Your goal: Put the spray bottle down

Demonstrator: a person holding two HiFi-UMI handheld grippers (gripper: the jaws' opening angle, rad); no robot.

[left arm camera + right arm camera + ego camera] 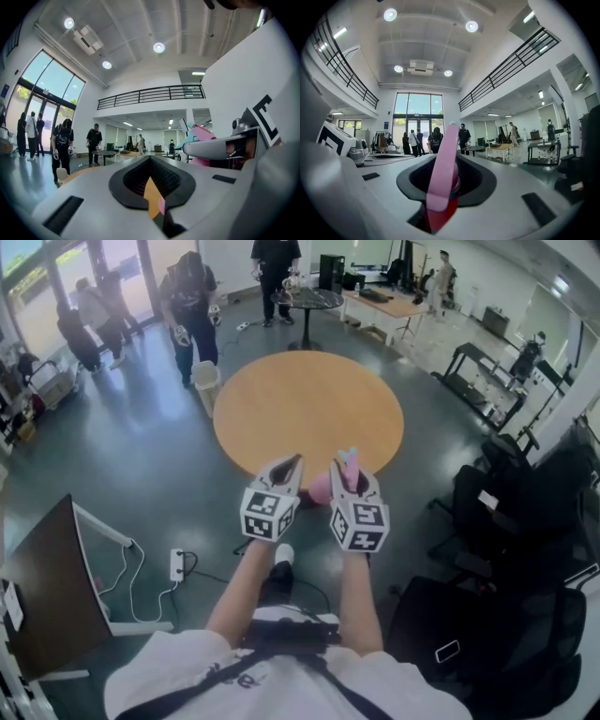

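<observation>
- Carrying the left gripper [289, 468] and the right gripper [349, 474] side by side, both pointing level, at the near rim of the round wooden counter [309, 399].
- Clamping the right gripper's jaws on the spray bottle [322, 487] — in the right gripper view, pinching an upright pink part of it [443, 168] that is filling the gap between the black pads.
- Showing, in the head view, the bottle's rounded pink body just left of the right gripper, between the two grippers and over the counter's near edge, with its pink and teal head poking up above the jaws.
- Leaving it impossible to tell whether the bottle's base is touching the counter.
- Holding the left gripper's jaws only a narrow slit apart and gripping nothing — just a sliver of the counter's orange-brown top and a speck of pink showing through the slit in the left gripper view [151, 180].
- Catching, at the right of the left gripper view, the neighbouring right gripper [220, 147] with the bottle's pink and teal head [205, 132] rising above it.
- Taking in, well beyond the counter, several people [192, 306] standing near a small dark round table [309, 298].
- Noting a white bin [205, 376] just beside the counter's far left edge, a power strip [177, 564] lying on the grey floor at the left, and black chairs [497, 493] crowding the right side.
</observation>
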